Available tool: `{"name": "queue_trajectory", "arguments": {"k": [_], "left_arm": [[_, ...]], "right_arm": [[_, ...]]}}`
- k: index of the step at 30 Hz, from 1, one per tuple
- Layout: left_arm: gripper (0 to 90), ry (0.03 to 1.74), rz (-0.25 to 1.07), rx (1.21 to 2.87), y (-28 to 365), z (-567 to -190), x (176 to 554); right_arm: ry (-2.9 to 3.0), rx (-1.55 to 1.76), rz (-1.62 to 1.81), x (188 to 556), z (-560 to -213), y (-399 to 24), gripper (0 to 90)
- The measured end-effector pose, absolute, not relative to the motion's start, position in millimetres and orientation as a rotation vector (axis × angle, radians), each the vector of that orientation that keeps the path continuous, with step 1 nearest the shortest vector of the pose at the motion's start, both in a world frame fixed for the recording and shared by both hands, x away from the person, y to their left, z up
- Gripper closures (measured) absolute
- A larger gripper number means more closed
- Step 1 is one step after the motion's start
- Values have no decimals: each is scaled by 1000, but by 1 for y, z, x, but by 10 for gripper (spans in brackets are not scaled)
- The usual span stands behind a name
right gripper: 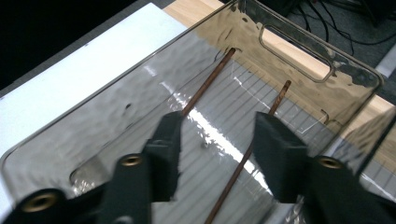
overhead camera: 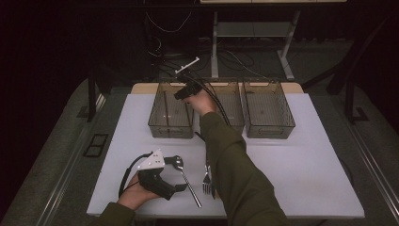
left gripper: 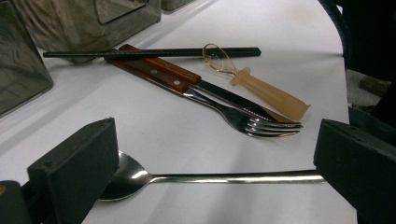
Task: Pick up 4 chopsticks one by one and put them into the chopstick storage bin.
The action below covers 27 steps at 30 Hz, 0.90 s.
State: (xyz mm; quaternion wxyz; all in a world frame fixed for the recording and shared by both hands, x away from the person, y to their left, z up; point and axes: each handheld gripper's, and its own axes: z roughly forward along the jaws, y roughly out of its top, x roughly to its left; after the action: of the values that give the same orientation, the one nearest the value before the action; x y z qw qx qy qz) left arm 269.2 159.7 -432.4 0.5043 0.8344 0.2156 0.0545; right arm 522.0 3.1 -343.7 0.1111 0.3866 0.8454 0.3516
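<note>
My right gripper hangs over the left clear bin, open with nothing gripped. Two brown chopsticks lie on that bin's ribbed floor: one chopstick runs under the left jaw, the other chopstick lies below the gap between the jaws. At the table's front, my left gripper stands open on either side of a steel spoon lying flat on the white table. The bowl is by the left jaw and the handle's end by the right jaw. The spoon also shows in the high view.
Beyond the spoon lie a fork, a wooden-handled knife, a black chopstick and a beige-handled wire tool. A middle bin and a right bin stand beside the left one. My right forearm crosses the table's middle.
</note>
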Motion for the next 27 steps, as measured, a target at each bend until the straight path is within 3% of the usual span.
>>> {"name": "queue_trajectory", "arguments": {"k": [6, 15, 27], "left_arm": [[0, 527, 135, 2019, 160, -433, 270], [0, 538, 137, 2014, 163, -433, 268], [0, 552, 143, 2025, 163, -434, 269]], "right_arm": [[2492, 1083, 1079, 504, -339, -19, 398], [2519, 999, 1160, 473, -337, -54, 313], [2477, 979, 1248, 441, -342, -108, 259]]}}
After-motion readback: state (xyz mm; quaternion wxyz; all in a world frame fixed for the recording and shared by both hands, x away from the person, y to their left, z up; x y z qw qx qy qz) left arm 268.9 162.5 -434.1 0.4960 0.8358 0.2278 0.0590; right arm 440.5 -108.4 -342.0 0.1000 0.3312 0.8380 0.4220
